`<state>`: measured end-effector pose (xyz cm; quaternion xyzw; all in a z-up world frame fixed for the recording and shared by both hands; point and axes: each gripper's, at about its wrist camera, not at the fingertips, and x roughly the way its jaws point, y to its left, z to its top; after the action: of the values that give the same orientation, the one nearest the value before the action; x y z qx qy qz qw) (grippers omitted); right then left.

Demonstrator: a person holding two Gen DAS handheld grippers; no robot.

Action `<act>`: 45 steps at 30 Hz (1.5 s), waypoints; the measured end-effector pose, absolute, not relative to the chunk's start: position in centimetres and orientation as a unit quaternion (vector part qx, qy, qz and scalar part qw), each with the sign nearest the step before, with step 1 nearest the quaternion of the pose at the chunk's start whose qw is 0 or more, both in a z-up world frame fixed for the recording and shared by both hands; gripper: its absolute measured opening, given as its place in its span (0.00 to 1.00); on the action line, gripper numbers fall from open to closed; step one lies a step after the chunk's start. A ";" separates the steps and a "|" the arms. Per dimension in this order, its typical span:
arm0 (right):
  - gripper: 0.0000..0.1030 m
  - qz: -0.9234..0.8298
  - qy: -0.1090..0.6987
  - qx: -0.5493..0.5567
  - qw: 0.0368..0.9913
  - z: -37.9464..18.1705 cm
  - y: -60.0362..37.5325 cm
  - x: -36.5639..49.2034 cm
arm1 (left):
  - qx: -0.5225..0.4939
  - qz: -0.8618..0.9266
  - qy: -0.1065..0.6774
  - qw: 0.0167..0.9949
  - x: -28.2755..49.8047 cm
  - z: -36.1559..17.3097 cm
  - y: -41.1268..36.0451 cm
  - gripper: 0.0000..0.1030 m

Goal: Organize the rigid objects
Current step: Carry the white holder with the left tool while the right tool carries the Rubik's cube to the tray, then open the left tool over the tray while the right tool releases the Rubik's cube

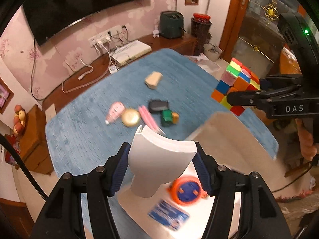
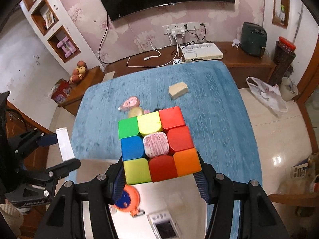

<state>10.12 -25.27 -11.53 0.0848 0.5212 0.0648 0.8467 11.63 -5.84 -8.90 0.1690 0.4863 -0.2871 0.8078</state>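
Both loads hang above the white box (image 1: 229,139): left tongs (image 1: 162,171) grasp a white curved piece (image 1: 159,159), right tongs (image 2: 159,171) grasp the puzzle cube (image 2: 157,145); next, probably lowering each inside.

White letters "DAS" stand on the black right gripper (image 1: 259,92) at the frame's right edge; other print seems too blurred

- The cube (image 2: 157,145) looks like smooth, glossy plastic; its centre tile is scuffed and worn.
- The table (image 2: 215,123) is covered in blue, fuzzy, matt cloth.
- The white curved piece (image 1: 159,159) appears smooth, matt plastic.
- The round gold case (image 1: 130,117) shines like metal.
- The floor (image 2: 279,139) is glossy tile.
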 end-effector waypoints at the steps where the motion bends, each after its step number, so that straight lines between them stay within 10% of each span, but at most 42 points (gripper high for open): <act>1: 0.58 0.065 0.522 0.084 0.846 -11.6 -25.1 9.7 | 0.171 -0.292 0.492 0.802 10.7 -9.2 -5.9 0.63; 45: 0.56 0.047 0.629 0.010 0.776 -25.9 -18.3 7.6 | 0.202 -0.266 0.602 0.725 -0.7 -23.0 -6.2 0.64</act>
<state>7.59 -18.26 -25.87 0.0104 0.6289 0.0474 0.7760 -0.69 -6.20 -23.01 0.2024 0.6020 -0.2662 0.7251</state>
